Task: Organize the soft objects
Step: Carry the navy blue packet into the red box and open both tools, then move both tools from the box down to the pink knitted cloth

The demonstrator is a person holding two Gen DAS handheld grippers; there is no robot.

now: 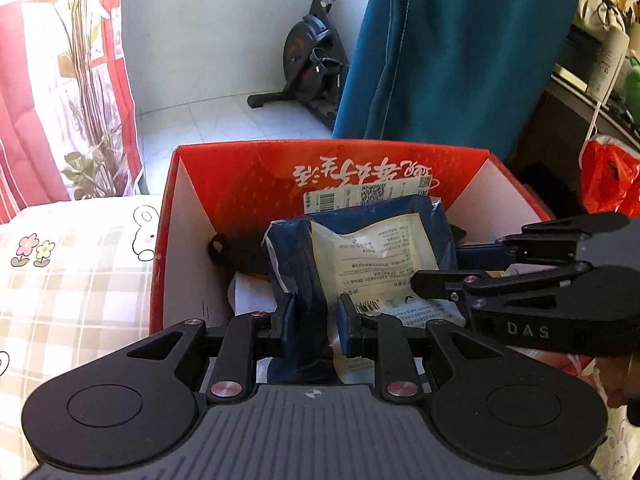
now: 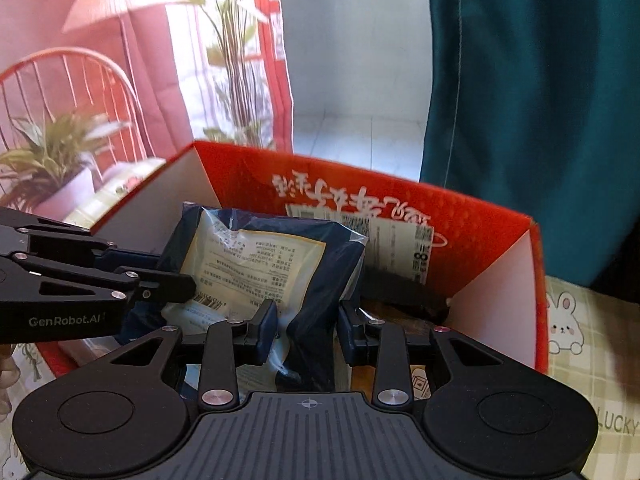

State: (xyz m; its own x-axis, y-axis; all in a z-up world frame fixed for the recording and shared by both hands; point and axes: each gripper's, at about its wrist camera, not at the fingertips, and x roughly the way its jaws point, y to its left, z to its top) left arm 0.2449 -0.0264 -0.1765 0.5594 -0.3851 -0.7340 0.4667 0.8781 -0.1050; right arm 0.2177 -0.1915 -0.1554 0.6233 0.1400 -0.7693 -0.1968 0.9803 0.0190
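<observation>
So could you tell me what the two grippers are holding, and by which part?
Both hold the navy packaged item: left gripper pinches its near edge, right gripper a fold of the same edge.

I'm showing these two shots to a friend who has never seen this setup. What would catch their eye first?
Probably the dark blue plastic-wrapped package with a pale printed label, gripped from two sides by the left gripper and the right gripper, over the open red box. Next, the box itself, sitting on a checked bunny-print cloth, with a teal curtain behind it.
</observation>
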